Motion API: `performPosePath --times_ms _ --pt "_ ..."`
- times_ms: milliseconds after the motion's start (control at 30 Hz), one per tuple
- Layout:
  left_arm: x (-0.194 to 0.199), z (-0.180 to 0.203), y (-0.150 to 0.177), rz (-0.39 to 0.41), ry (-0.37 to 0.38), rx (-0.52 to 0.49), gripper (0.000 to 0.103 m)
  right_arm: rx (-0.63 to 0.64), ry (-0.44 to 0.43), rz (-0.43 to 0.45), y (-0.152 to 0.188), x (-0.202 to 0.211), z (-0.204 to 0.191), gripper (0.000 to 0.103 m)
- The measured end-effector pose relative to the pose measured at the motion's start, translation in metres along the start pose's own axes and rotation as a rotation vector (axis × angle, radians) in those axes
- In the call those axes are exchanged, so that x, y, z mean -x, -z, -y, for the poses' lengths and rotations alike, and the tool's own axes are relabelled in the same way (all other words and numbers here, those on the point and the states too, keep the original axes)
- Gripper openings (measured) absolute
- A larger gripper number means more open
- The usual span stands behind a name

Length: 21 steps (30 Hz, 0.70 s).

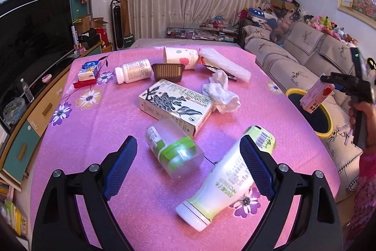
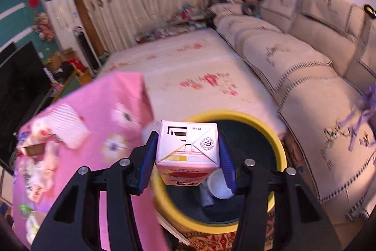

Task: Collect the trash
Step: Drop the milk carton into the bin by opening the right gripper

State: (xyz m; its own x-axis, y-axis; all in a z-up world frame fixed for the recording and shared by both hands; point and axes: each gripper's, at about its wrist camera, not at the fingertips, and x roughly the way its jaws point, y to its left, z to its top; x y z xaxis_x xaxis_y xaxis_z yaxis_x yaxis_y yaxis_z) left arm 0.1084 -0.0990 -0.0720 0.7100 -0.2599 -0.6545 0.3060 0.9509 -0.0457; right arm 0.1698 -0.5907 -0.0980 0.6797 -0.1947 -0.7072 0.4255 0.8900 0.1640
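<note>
Right gripper pinches a pink carton over the yellow bin; only its view shows a cup inside. Left gripper spread, jar between its fingers.

Motion blur smears the table litter beyond recognition.

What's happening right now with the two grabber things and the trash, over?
Right gripper jaws clamped on pink carton, above yellow bin. Left gripper jaws open over clear cup, empty. Path to bin clear.
</note>
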Motion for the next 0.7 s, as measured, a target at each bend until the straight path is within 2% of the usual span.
performPosePath --times_ms 167,333,533,700 --pt "-0.006 0.013 0.011 -0.046 0.034 -0.036 0.088 -0.03 0.088 -0.129 0.027 -0.067 0.025 0.048" --pt "-0.011 0.02 0.023 -0.096 0.056 -0.07 0.088 -0.045 0.127 -0.196 0.049 -0.1 0.033 0.049" --pt "-0.019 0.017 0.036 -0.154 0.078 -0.069 0.088 -0.033 0.133 -0.201 0.051 -0.101 0.029 0.05" --pt "-0.028 0.024 0.043 -0.2 0.108 -0.105 0.088 -0.026 0.131 -0.191 0.047 -0.094 0.027 0.053"
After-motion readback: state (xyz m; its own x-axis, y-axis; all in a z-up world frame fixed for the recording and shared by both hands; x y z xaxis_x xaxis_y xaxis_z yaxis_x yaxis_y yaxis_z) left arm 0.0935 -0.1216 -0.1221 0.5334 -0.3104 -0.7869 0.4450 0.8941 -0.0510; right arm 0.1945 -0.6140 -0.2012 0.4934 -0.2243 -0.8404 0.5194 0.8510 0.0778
